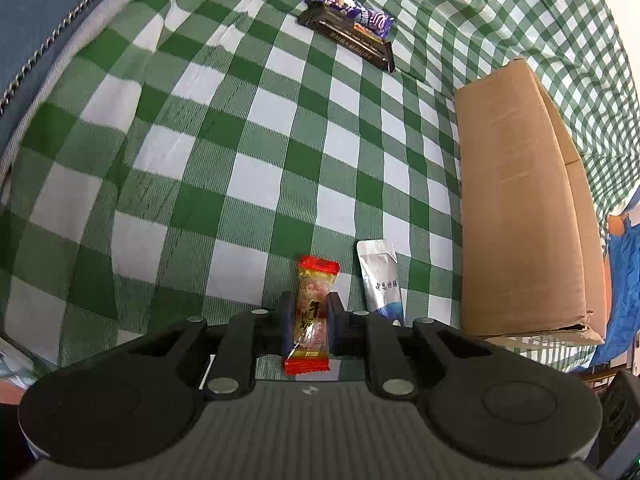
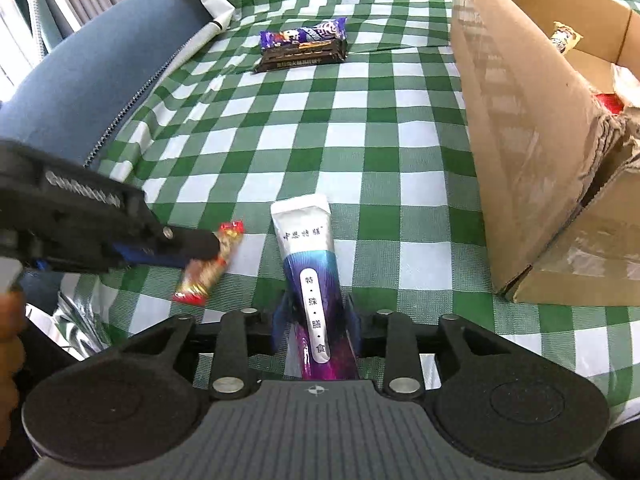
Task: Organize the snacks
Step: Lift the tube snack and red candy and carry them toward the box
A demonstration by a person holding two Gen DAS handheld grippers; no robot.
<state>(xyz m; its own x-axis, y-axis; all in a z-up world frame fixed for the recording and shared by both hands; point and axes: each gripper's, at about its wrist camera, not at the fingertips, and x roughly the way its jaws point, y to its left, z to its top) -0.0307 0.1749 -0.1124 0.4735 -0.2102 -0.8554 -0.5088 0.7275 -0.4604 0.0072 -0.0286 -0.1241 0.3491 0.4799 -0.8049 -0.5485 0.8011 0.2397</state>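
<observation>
Over checked cloth, left gripper pinching red candy, angled downward

The cardboard box runs off the right edge of the right wrist view, so its contents show only as scraps. The left gripper hides the middle of the red snack packet. The print on the dark bar is too small to read.
</observation>
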